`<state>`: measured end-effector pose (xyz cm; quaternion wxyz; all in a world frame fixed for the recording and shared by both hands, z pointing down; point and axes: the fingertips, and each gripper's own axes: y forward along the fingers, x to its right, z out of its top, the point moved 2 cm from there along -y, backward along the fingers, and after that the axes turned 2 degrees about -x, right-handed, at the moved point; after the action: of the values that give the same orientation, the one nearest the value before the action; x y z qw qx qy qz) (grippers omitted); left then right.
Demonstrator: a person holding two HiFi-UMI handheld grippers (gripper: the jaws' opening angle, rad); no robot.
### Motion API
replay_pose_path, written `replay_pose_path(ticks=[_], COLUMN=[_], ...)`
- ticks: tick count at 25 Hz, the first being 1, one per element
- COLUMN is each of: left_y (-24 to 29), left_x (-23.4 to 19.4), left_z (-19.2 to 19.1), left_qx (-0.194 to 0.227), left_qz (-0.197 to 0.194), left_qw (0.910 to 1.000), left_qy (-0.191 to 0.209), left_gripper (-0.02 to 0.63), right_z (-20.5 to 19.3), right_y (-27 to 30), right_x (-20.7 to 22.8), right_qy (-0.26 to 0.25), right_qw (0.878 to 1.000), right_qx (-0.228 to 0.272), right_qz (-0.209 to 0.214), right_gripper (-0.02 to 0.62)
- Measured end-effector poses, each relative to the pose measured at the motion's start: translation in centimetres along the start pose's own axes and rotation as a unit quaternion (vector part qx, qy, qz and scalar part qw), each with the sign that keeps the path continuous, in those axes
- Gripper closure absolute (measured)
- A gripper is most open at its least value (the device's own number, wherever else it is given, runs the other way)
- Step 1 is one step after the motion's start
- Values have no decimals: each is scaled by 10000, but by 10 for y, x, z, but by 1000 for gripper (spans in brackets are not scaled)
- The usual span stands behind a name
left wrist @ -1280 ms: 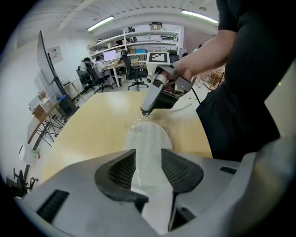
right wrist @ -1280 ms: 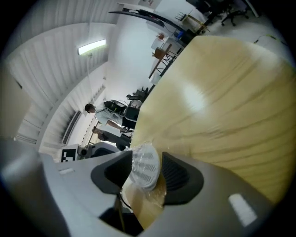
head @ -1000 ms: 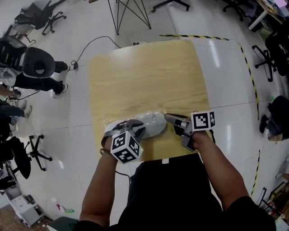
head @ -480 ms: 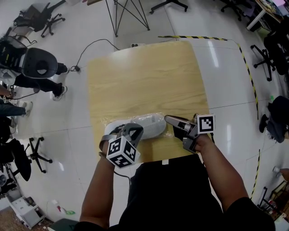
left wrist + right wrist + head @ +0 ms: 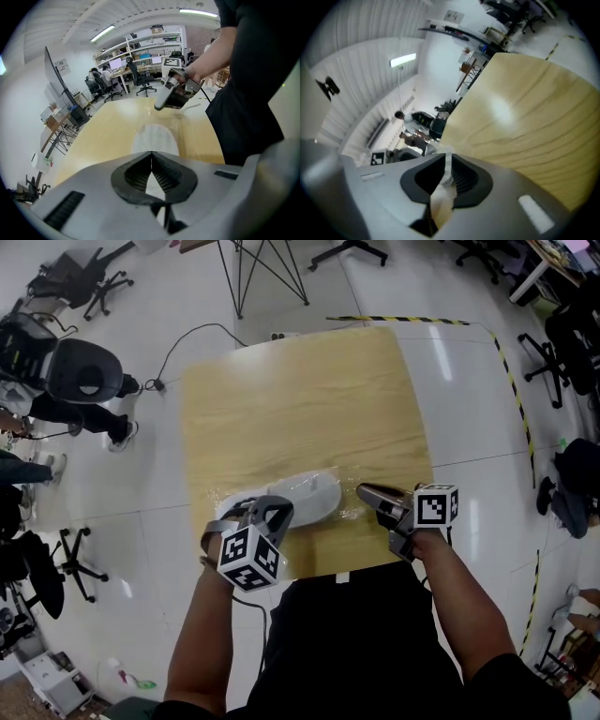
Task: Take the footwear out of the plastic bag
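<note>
A white shoe (image 5: 305, 495) lies in a clear plastic bag (image 5: 349, 507) near the front edge of the wooden table (image 5: 300, 399). In the left gripper view its ribbed sole (image 5: 154, 138) shows just beyond the jaws. My left gripper (image 5: 272, 507) (image 5: 151, 157) sits at the heel end with its tips pressed together on the bag's film. My right gripper (image 5: 361, 491) (image 5: 446, 161) is off the toe end, to the right. Its jaws have just been opening; a crumpled strip of the film (image 5: 440, 197) still lies in the narrow gap between them.
A person (image 5: 80, 371) sits by office chairs at the left. Tripod legs (image 5: 267, 268) and a floor cable (image 5: 187, 334) lie behind the table. Yellow-black tape (image 5: 511, 371) runs along the floor at the right. My own body is close against the table's near edge.
My left gripper's jaws have closed at the shoe's heel end. My right gripper has drawn a little to the right, away from the toe, and its jaws have parted slightly.
</note>
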<state>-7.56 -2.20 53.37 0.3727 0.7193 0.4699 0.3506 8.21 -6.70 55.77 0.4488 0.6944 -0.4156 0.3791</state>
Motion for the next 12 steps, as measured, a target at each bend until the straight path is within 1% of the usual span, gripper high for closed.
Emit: replay_pose_path(ticks=[2,4,6,9,12], left_y=[1,0,-2,-3,-1], left_x=[3,4,4,4,6], left_z=[0,0,1,3,3], left_qx=[2,28,70,116,94], left_qz=[-72,-91,-71,-66,-69], left_qw=[9999,9999,9999,9998,9999], left_qy=[84,128,126,117,43], left_gripper=[598,598,598,598,598], right_z=[-13,-21,-25,-26,-30], right_y=[13,24,33,39,42], right_x=[7,10,8,7,8], right_qy=[-352,-556,-601,-459,-462], right_qw=[9963,9898,9870,9879,9861], right_qx=[-560,-964,-1158,-1189,-1302], right_qz=[-552,-889,-939,-887,-924], right_gripper=[518,497,489,472,465])
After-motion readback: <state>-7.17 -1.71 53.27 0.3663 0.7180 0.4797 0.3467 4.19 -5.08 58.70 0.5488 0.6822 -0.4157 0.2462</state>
